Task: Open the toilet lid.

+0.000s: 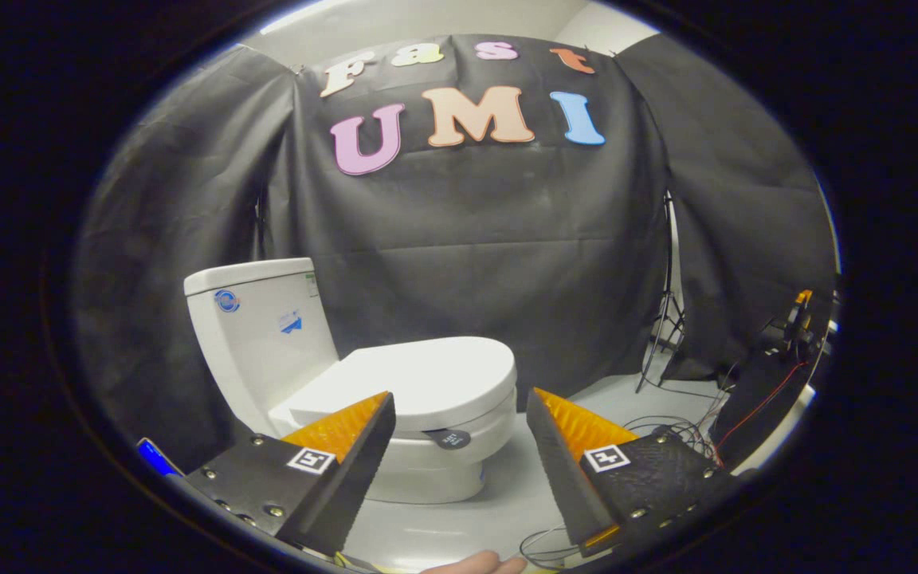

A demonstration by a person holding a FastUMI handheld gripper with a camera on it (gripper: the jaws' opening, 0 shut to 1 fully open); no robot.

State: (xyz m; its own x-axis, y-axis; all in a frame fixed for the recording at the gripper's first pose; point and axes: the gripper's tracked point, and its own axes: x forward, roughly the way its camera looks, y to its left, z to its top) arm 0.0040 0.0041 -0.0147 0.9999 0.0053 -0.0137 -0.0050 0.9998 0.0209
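A white toilet stands just beyond my fingers, side-on, with its tank (256, 335) at the left. Its white lid (419, 379) lies flat and closed over the bowl (435, 470). A small dark tab (449, 438) sticks out under the lid's near rim. My gripper (459, 406) is open, held in the air short of the toilet. The left fingertip overlaps the lid's near edge in the view; the right one sits over the floor beside the bowl. Nothing is between the fingers.
Black cloth walls close in behind and to both sides of the toilet. A tripod stand (666, 319) and loose cables (666, 430) lie on the pale floor (499, 494) at the right, near dark equipment (778, 375). A person's fingertip (479, 564) shows below the fingers.
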